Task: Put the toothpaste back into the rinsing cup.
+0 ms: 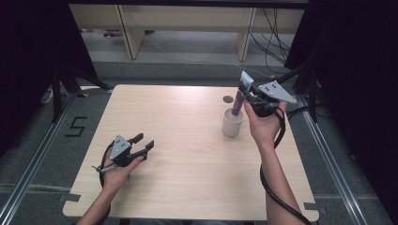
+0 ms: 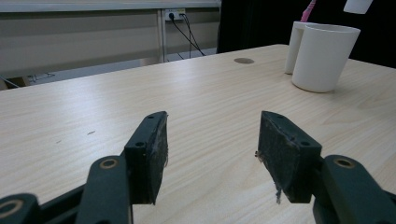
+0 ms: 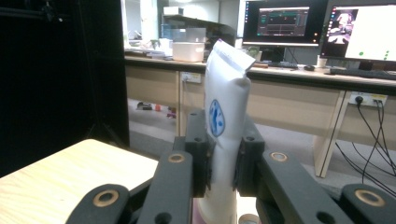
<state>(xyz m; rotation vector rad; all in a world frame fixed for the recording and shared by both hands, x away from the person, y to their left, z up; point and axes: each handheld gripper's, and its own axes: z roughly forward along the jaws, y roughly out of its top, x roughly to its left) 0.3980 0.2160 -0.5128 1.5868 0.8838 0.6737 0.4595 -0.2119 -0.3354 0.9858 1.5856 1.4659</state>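
Tube (image 1: 240,93) upright over cup (image 1: 233,123), tip inside rim, clamped in my right gripper (image 1: 251,99) | left gripper (image 1: 143,143) well left of cup, jaws wide, empty | I judge lowering and release remain.

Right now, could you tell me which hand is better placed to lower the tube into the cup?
Right: the right gripper already clamps the tube above the cup; the left gripper rests open, far off.
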